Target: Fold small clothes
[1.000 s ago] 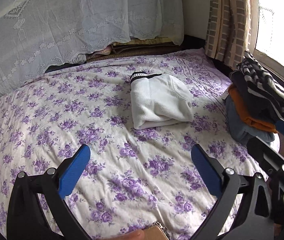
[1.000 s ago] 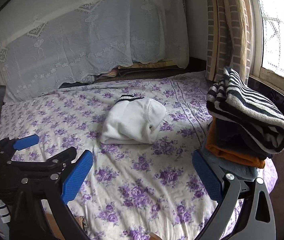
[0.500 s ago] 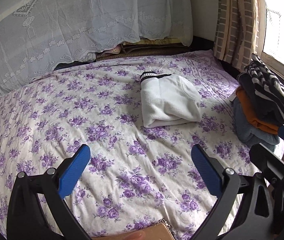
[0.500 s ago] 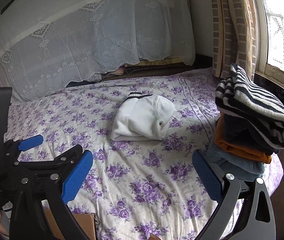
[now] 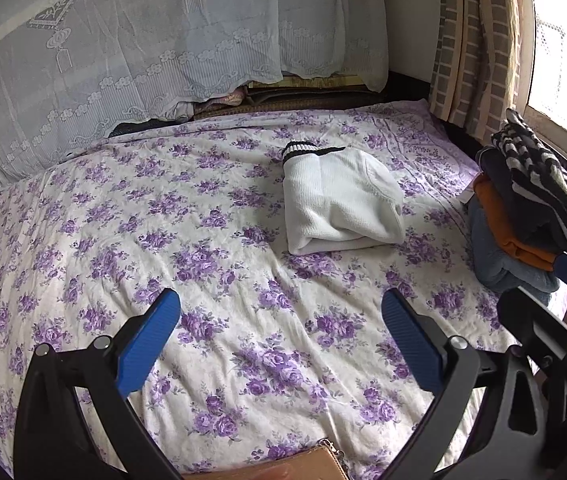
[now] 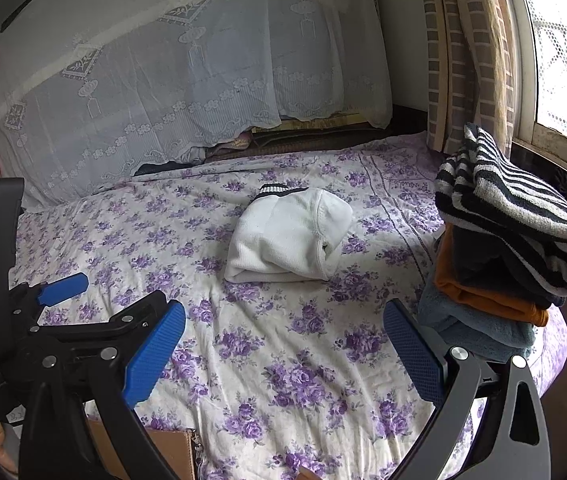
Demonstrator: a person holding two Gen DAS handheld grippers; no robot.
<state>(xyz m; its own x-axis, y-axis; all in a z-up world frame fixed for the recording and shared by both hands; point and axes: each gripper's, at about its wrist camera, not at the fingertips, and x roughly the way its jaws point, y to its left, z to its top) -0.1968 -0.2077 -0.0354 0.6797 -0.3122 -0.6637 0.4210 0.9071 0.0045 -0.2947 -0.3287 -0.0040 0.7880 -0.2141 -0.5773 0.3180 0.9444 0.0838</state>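
Bedspread point(image 5: 211, 248) in purple florals fills my view; stacked clothes point(image 6: 495, 264) sit at its right edge, a folded white garment point(image 5: 339, 204) near its middle. My left gripper point(image 5: 281, 332) and right gripper point(image 6: 283, 344) hover near its front edge, jaws apart, empty.

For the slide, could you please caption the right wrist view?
Open right claw faces a folded white garment on the floral bedsheet, beside stacked clothes.
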